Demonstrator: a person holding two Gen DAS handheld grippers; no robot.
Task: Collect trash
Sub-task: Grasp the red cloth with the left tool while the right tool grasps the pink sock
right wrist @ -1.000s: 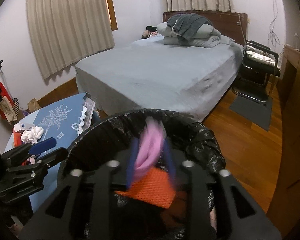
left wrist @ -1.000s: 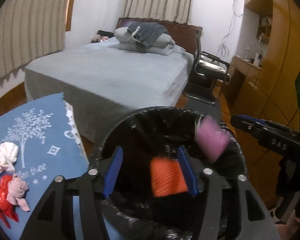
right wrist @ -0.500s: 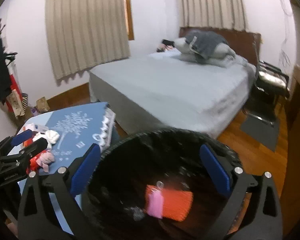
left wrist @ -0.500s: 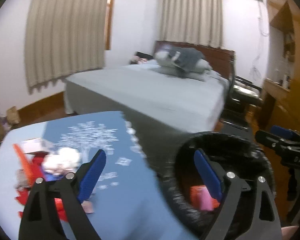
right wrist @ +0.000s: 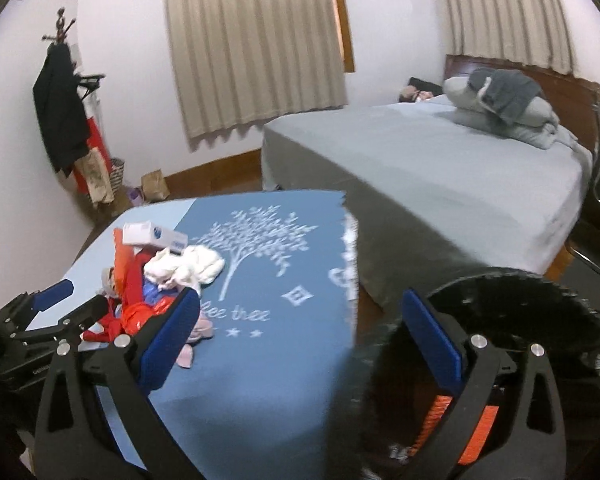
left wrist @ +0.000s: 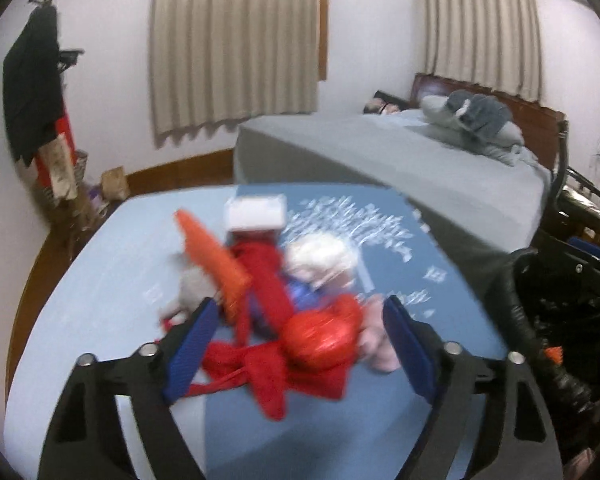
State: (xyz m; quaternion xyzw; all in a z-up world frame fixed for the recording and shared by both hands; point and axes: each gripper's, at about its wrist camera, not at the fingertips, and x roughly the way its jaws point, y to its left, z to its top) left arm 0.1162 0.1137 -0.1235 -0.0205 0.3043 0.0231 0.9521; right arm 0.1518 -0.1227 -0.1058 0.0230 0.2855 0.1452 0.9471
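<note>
A pile of trash lies on the blue table: red wrappers [left wrist: 300, 344], an orange piece [left wrist: 212, 248], white crumpled tissue [left wrist: 320, 256], a white box [left wrist: 256, 212] and a pink piece [left wrist: 376, 344]. My left gripper [left wrist: 300, 344] is open, its jaws either side of the red wrappers. My right gripper [right wrist: 300, 336] is open and empty over the table edge, between the pile [right wrist: 160, 276] and the black-lined trash bin [right wrist: 520, 340]. An orange item [right wrist: 472, 436] lies inside the bin. The left gripper also shows in the right wrist view [right wrist: 66, 300].
The blue tablecloth [right wrist: 268, 264] with a white tree print covers the table. A grey bed [right wrist: 440, 168] stands behind it, with pillows at its head. A coat rack [right wrist: 64, 100] stands by the left wall. A chair [left wrist: 580, 196] is at the right.
Both grippers have swung left from over the bin toward the table. The left gripper now has the trash pile between its open jaws. The pink piece dropped into the bin.
</note>
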